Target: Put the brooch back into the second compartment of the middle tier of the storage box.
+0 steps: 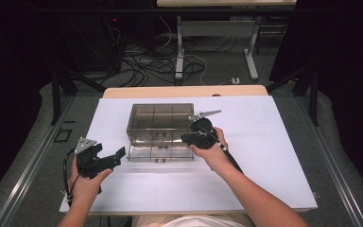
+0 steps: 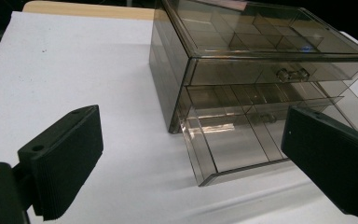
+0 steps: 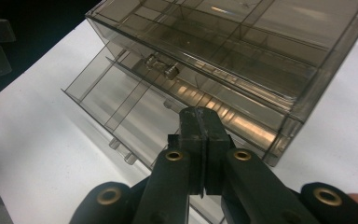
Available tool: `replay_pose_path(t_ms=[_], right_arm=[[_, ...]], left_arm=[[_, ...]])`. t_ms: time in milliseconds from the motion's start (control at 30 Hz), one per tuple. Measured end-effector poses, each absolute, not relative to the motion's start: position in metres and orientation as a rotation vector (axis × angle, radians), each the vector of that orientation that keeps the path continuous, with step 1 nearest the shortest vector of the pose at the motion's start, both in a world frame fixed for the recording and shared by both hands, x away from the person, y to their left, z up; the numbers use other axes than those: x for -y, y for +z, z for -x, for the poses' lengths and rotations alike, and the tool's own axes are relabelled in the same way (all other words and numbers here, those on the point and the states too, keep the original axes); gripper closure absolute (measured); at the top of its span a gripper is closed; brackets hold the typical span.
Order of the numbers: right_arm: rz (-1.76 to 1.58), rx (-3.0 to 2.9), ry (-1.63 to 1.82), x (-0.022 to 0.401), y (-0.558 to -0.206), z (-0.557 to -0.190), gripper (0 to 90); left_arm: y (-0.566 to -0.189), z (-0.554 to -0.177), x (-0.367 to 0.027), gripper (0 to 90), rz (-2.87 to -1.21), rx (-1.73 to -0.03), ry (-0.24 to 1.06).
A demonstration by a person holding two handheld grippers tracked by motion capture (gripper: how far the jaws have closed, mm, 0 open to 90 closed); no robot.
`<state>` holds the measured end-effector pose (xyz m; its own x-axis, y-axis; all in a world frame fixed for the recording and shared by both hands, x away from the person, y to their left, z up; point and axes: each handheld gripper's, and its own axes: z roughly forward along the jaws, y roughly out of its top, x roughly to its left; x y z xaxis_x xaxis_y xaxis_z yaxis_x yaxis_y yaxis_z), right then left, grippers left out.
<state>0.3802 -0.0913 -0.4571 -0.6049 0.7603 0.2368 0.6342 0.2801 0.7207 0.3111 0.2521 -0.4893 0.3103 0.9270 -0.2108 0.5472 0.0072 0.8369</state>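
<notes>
Smoky drawer box (image 3: 242, 51) part hidden by R claw (image 3: 200, 119).

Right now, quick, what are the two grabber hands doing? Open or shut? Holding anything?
Left gripper: fingers wide open, holding nothing, beside the clear drawer box.
Right gripper: fingers shut together, nothing between them, over the pulled-out bottom drawer.

Bright table, dark surroundings, soft focus

Overhead light whitens the table (image 1: 264, 142); warm glare streaks the drawer box (image 3: 242, 121) just beyond the right gripper (image 3: 199, 122), whose near jaws blur.
</notes>
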Motion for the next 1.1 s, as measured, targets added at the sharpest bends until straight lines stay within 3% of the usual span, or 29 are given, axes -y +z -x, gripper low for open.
replay_pose_path(t_ms=[1100], right_arm=[[-1.268,-2.463,1.229,0.044,-0.468,-0.382,90.0]], left_arm=[[-0.489,-0.311,-0.252,5.4,-1.663,-1.351,0.524]])
